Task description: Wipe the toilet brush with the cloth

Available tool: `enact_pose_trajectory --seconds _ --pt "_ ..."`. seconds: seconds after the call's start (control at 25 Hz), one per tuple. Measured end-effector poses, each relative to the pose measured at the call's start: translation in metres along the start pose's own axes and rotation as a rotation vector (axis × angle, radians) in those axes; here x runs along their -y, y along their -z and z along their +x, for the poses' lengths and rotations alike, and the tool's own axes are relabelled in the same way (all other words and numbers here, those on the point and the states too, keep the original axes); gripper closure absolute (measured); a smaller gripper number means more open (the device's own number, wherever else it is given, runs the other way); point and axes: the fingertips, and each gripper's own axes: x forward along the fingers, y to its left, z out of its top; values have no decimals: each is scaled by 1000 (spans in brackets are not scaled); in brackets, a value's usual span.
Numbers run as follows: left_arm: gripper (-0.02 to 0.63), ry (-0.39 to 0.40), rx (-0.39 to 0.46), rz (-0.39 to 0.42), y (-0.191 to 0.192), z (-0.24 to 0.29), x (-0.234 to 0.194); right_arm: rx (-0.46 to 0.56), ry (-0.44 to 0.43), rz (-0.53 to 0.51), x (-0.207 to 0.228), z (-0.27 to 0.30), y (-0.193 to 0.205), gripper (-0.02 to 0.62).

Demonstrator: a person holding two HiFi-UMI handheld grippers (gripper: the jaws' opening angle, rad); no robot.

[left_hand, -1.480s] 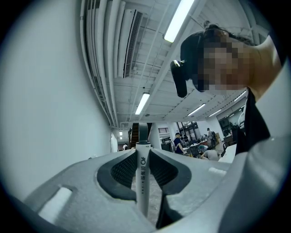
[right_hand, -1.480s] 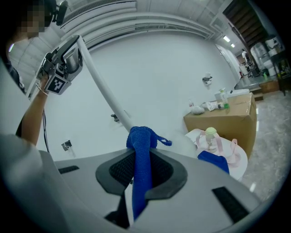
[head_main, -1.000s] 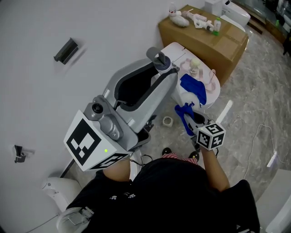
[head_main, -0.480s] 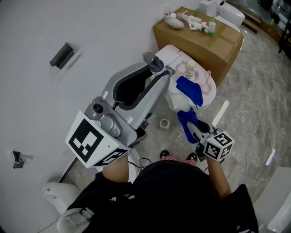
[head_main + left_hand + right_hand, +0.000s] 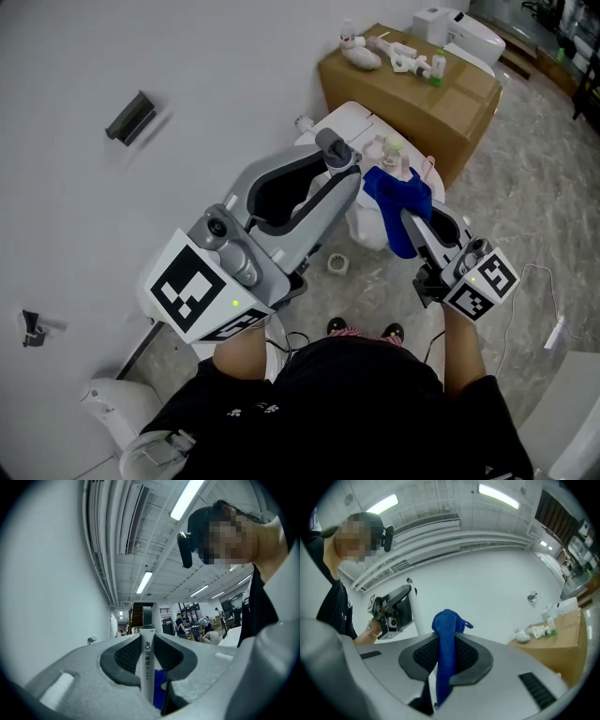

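Big open work hall with mock bathroom corner — strip lights (image 5: 186,499) and bare pipes (image 5: 101,541) on high ceiling, people at desks (image 5: 197,624) far back; toilet (image 5: 349,120) by white wall (image 5: 141,47), cardboard box (image 5: 412,80) on marble-look floor (image 5: 530,187).

light: ceiling tubes (image 5: 186,499) are shining bright and even over white walls | shadows: a soft one is trailing beside the wall bracket (image 5: 131,116) | glare: tubes are blowing out white | distortion: both gripper views are bulging fisheye, corners going black | focus: left gripper (image 5: 146,644) and right gripper (image 5: 445,644) are blurring close up
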Motion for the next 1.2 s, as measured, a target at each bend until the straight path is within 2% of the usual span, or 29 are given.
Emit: enact_pose_trajectory --seconds 0.2,0.32,0.52,0.84,1.2 --pt "517 34 -10 -17 1 -4 5 127 -148 -41 -33 24 -58 531" --pt "517 55 -4 -40 0 -6 7 154 -233 -54 -48 34 -75 531" --pt "517 99 16 -76 -5 -6 12 171 -323 -38 -60 44 -85 531" --pt "517 145 28 -96 -5 -6 18 211 -520 84 -84 46 -92 531" --pt "517 157 38 -85 -9 -6 18 192 -592 91 -94 44 -92 531"
